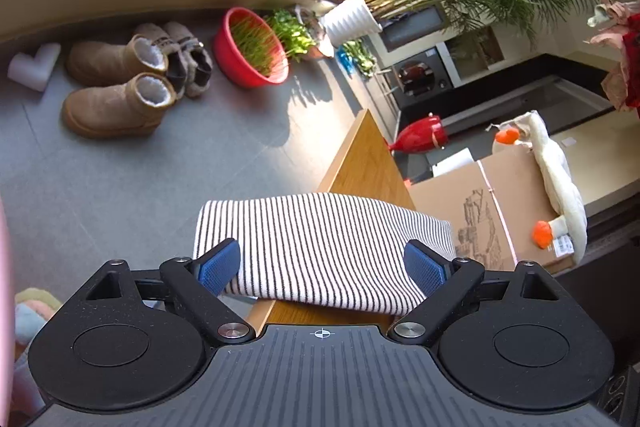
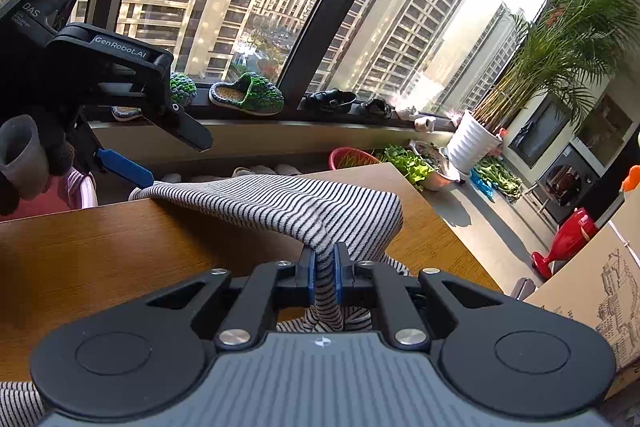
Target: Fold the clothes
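Note:
A black-and-white striped garment (image 2: 280, 203) lies on the wooden table (image 2: 100, 239), with one fold lifted off the surface. My right gripper (image 2: 324, 275) is shut on that lifted fold, and the cloth bunches between its blue pads. In the left wrist view the same striped garment (image 1: 320, 247) drapes over the table's corner (image 1: 368, 155). My left gripper (image 1: 322, 265) stands wide open with the cloth's near edge between its pads, neither pad pressing on it. From the right wrist view, the left gripper (image 2: 176, 163) sits at the garment's far left edge, held by a gloved hand (image 2: 24, 159).
A cardboard box (image 1: 500, 211) with a plush goose (image 1: 556, 179) on it stands beside the table, and a red vase (image 1: 420, 139) lies behind it. On the floor are boots (image 1: 116, 95), a red basin (image 1: 248, 47) and potted plants (image 2: 472, 139). Slippers (image 2: 248, 95) rest on the window sill.

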The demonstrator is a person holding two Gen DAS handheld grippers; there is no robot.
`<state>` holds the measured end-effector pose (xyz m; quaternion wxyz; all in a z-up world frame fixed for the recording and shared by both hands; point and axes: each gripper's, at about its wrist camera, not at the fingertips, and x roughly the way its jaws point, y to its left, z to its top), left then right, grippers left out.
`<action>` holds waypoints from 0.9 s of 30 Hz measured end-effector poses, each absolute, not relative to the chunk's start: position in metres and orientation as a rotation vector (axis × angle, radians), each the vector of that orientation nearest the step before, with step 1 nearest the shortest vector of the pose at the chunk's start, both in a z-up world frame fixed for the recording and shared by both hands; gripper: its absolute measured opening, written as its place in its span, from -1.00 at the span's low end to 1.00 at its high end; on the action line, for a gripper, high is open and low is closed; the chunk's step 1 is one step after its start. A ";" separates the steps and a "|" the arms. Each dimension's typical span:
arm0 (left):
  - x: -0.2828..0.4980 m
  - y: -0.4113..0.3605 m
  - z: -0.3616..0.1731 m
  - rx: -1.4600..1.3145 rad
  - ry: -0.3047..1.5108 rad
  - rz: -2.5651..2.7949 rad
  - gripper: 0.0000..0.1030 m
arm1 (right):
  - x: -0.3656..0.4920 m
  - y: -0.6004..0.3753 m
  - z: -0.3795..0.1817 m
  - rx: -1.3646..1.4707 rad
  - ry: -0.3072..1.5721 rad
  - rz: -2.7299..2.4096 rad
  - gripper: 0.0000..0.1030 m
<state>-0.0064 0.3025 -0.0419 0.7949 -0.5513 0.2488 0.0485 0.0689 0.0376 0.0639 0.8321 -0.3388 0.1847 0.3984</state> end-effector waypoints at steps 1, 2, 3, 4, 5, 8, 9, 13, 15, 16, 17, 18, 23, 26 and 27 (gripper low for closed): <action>-0.008 0.305 -0.045 -1.210 0.532 0.101 0.80 | 0.068 0.035 0.062 -0.708 0.401 0.845 -0.84; -0.010 0.307 -0.048 -1.225 0.532 0.100 0.80 | 0.069 0.031 0.061 -0.690 0.413 0.843 -0.84; -0.011 0.308 -0.050 -1.233 0.533 0.104 0.80 | 0.068 0.029 0.060 -0.679 0.421 0.843 -0.84; -0.012 0.310 -0.053 -1.239 0.535 0.114 0.80 | 0.067 0.026 0.059 -0.668 0.428 0.843 -0.84; -0.013 0.311 -0.055 -1.245 0.538 0.127 0.80 | 0.070 0.025 0.059 -0.662 0.424 0.836 -0.84; -0.015 0.316 -0.066 -1.299 0.545 0.141 0.81 | 0.074 0.016 0.058 -0.635 0.435 0.813 -0.84; -0.016 0.318 -0.069 -1.319 0.547 0.145 0.81 | 0.079 0.014 0.056 -0.624 0.444 0.806 -0.84; -0.012 0.316 -0.077 -1.344 0.583 0.146 0.81 | 0.081 0.004 0.049 -0.607 0.464 0.799 -0.84; -0.007 0.312 -0.077 -1.343 0.591 0.142 0.81 | 0.079 0.000 0.049 -0.586 0.466 0.807 -0.83; -0.004 0.310 -0.075 -1.330 0.587 0.138 0.80 | 0.078 -0.002 0.048 -0.578 0.464 0.809 -0.82; -0.001 0.307 -0.069 -1.293 0.577 0.143 0.75 | 0.078 -0.002 0.048 -0.570 0.462 0.809 -0.81; 0.002 0.303 -0.061 -1.247 0.565 0.153 0.66 | 0.077 -0.003 0.048 -0.562 0.462 0.811 -0.81; 0.013 0.281 -0.024 -0.988 0.517 0.208 0.52 | 0.077 -0.010 0.046 -0.536 0.470 0.809 -0.80; 0.018 0.270 -0.012 -0.906 0.522 0.215 0.40 | 0.077 -0.014 0.046 -0.523 0.473 0.805 -0.80; 0.019 0.267 -0.011 -0.887 0.524 0.217 0.34 | 0.077 -0.014 0.046 -0.518 0.475 0.804 -0.80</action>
